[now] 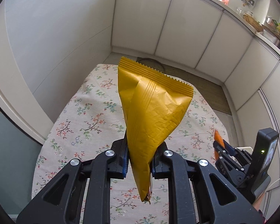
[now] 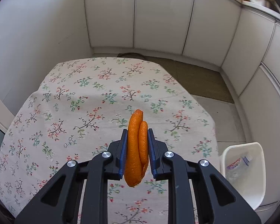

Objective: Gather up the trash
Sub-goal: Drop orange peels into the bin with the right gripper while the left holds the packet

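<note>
White cabinet doors (image 2: 158, 16) ring a counter (image 2: 84, 93) under a floral cloth; places below are given from that counter.

Left gripper (image 1: 140, 160) hangs above the counter with its fingers (image 1: 124, 160) closed on a yellow wrapper (image 1: 151, 108), pinching its narrow lower part while the crimped end fans out ahead. It looks empty, light and crinkly, a thin film that will flex and could slip through the pads. The bunched neck where it is gripped now is the surest hold.

Right gripper (image 2: 136, 155) also sits above the counter, fingers (image 2: 151, 149) shut on a folded orange peel (image 2: 136, 149), held across its doubled middle. The peel seems soft, light and springy, with a pebbled skin that should grip well; squeezing the fold keeps it from opening.

Off the counter's right edge, lower down, stands a white bin (image 2: 259, 168) with a plastic bottle (image 2: 239, 163) inside, probably where both pieces go.
</note>
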